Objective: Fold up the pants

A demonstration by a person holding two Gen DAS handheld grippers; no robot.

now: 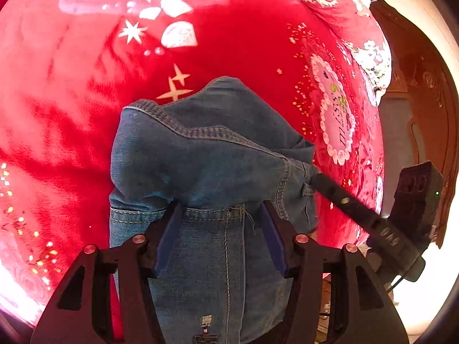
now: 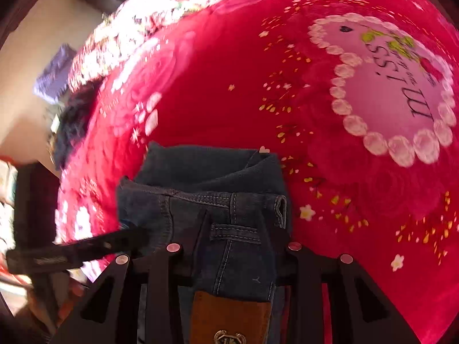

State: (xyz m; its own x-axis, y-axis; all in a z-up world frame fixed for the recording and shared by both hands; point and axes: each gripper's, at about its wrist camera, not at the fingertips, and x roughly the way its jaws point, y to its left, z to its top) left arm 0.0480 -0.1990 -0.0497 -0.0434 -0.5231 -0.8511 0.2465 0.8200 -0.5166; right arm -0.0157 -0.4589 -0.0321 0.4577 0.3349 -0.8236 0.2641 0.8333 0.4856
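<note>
Left wrist view, nearest first: the left gripper (image 1: 220,209), black frame with blue pads (image 1: 167,238), has its fingers partly apart with a fold of blue denim pants (image 1: 200,154) bunched between them. The cloth fills the gap and drapes over both fingertips; the pads press into it at a stitched seam, so this gripper holds the pants. Denim hangs down between the fingers toward the lens, with a small metal clasp at the bottom edge of the view.

Just right of that bundle, the black finger of the right gripper (image 1: 330,185) comes in from the lower right and meets the denim at its right side.

Right wrist view, nearest first: a brown leather waistband patch (image 2: 232,315) with a metal badge lies between the arms of the right gripper (image 2: 233,215). Its fingers stand at a narrow to middling gap, closed on the waistband with a belt loop (image 2: 233,229) between them. The picture is motion-blurred at the left. The left gripper's finger (image 2: 94,246) reaches the denim from the left.

Farther off, under everything, spreads a red plush blanket with white flowers and stars (image 1: 229,43). The pants are held up over its middle region, clear of its edges. A pink oval label ringed with white scallops (image 2: 401,86) sits on the blanket beyond the pants, toward its right edge.
</note>
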